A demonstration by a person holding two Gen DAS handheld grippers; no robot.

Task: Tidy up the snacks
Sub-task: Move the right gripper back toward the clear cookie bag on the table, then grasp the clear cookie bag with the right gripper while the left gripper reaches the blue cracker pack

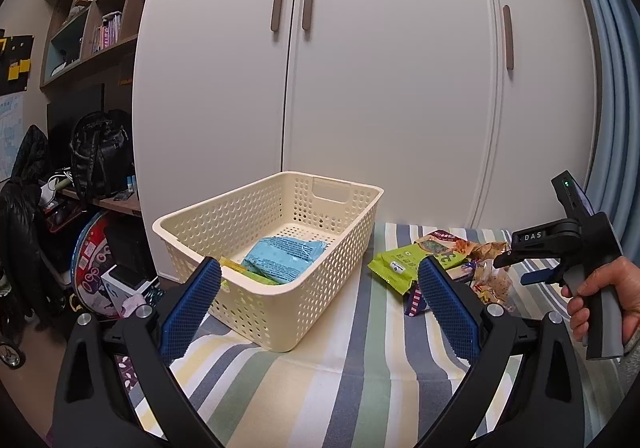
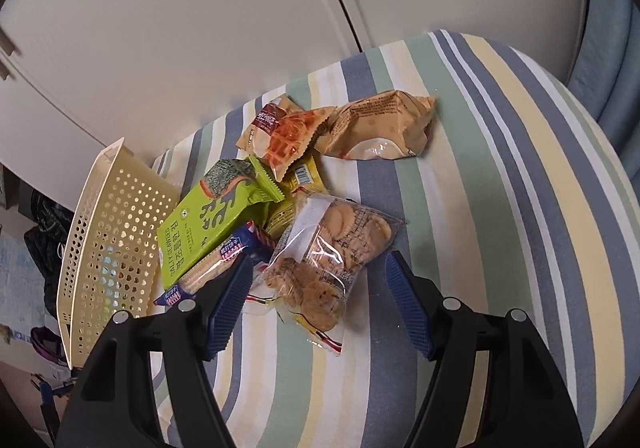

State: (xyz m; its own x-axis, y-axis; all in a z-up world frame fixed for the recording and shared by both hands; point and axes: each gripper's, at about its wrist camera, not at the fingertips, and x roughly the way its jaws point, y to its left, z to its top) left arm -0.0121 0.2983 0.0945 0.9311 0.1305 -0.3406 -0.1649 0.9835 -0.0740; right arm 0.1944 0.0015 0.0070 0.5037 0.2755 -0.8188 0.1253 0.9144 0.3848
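A cream perforated basket (image 1: 256,296) stands on the striped cloth and holds a light blue packet (image 1: 284,256) and a yellow-green one (image 1: 240,270). My left gripper (image 1: 320,276) is open in front of the basket, with nothing between its fingers. To the right lies a pile of snacks: a green seaweed pack (image 2: 212,224), a clear bag of cookies (image 2: 332,244), a waffle packet (image 2: 292,140) and a tan bag (image 2: 380,124). My right gripper (image 2: 318,268) hangs open just above the cookie bag. A hand holds that gripper (image 1: 504,260) in the left wrist view.
White cupboard doors (image 1: 380,68) rise right behind the striped surface (image 2: 500,168). The basket (image 2: 112,232) sits left of the snack pile. Shelves, a black backpack (image 1: 100,156) and clutter fill the room on the left. Bare striped cloth lies right of the pile.
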